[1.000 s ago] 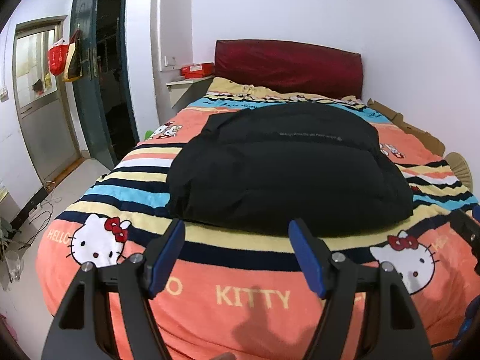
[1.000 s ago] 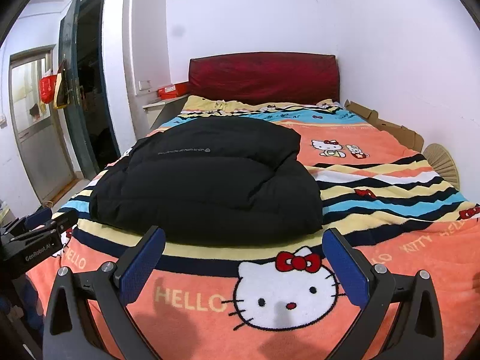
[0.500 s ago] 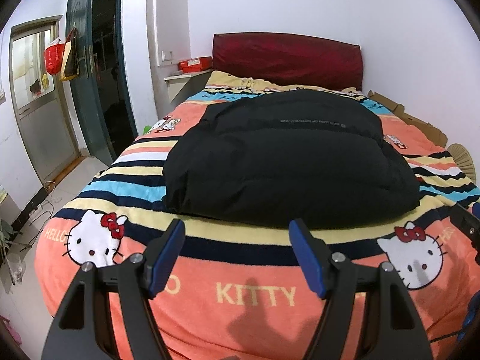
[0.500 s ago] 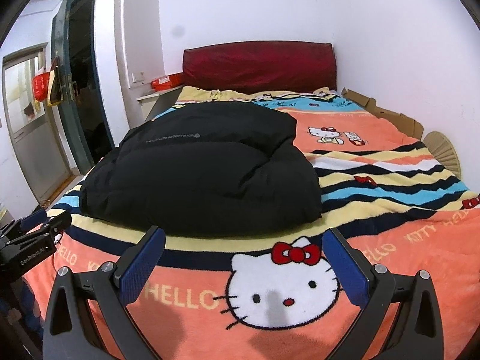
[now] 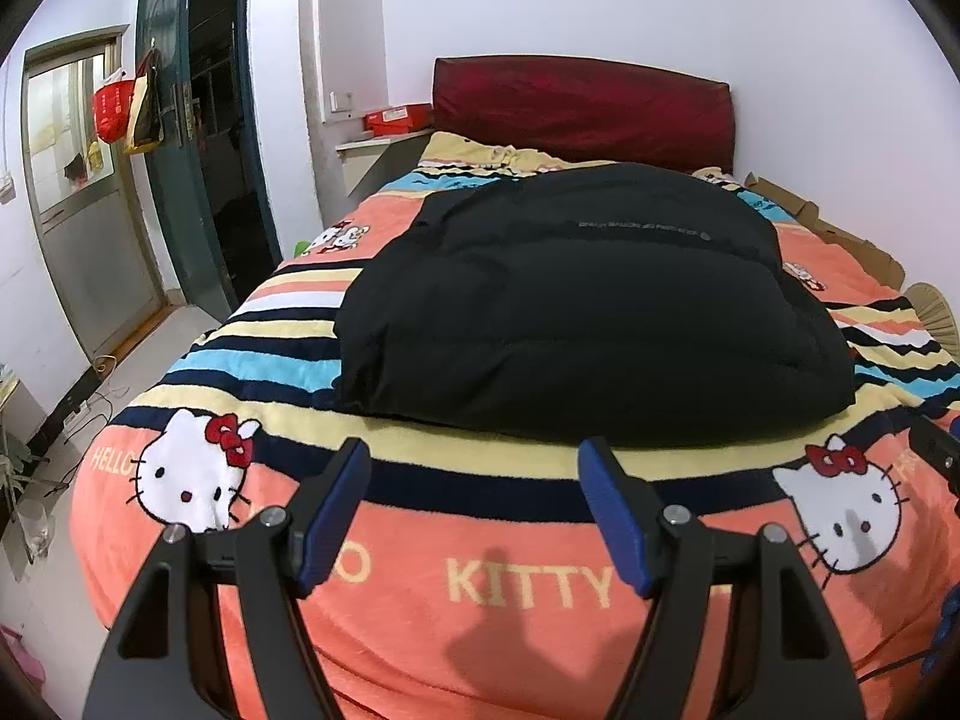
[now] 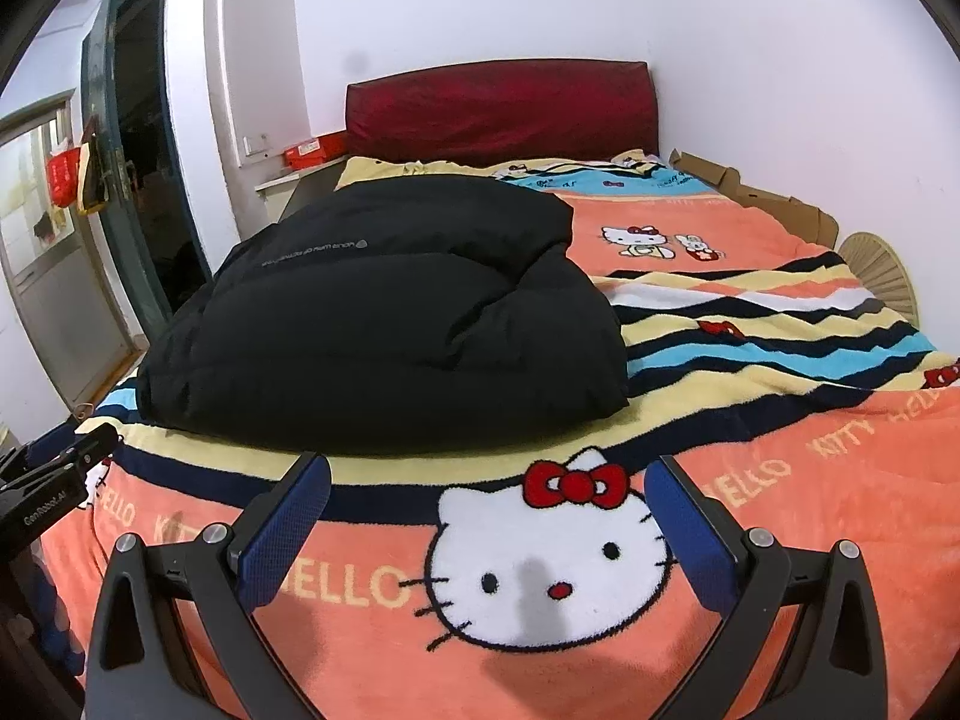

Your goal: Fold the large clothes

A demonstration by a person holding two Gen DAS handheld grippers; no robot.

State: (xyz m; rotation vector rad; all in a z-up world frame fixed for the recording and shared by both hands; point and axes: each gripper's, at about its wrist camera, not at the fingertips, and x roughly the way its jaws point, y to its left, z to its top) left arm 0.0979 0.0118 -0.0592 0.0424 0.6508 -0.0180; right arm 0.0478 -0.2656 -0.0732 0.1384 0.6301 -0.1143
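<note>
Tongs, left (image 5: 474,480) and right (image 6: 489,495), hang released and empty near the bed's (image 5: 540,612) foot. Puffy black jacket (image 5: 576,312) may spring apart or slip if pinched shallowly.

bare blanket (image 5: 510,546) before black jacket (image 5: 588,312)

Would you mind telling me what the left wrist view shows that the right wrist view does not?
Only the left wrist view shows the floor cables and the left gripper from behind, open. Only the right wrist view shows the small cat-and-bunny print and the open right gripper from behind. Both show the folded black jacket on the striped blanket, the red headboard and the door.
</note>
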